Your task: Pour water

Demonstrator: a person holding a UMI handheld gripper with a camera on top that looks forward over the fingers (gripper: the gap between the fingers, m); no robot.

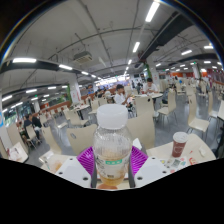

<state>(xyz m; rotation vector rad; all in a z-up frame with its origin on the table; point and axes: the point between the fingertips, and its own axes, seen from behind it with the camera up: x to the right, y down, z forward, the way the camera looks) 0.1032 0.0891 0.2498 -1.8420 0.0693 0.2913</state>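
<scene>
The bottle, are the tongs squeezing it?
Touching. In the gripper view the tongs press their purple pads against both sides of the bottle.

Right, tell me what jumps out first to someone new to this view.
A clear plastic water bottle with a white cap stands upright between the gripper's purple pads, which press on both of its sides. Beyond the fingers to the right, a paper cup stands on a pale table. Behind spreads a large hall of tables and chairs.
</scene>
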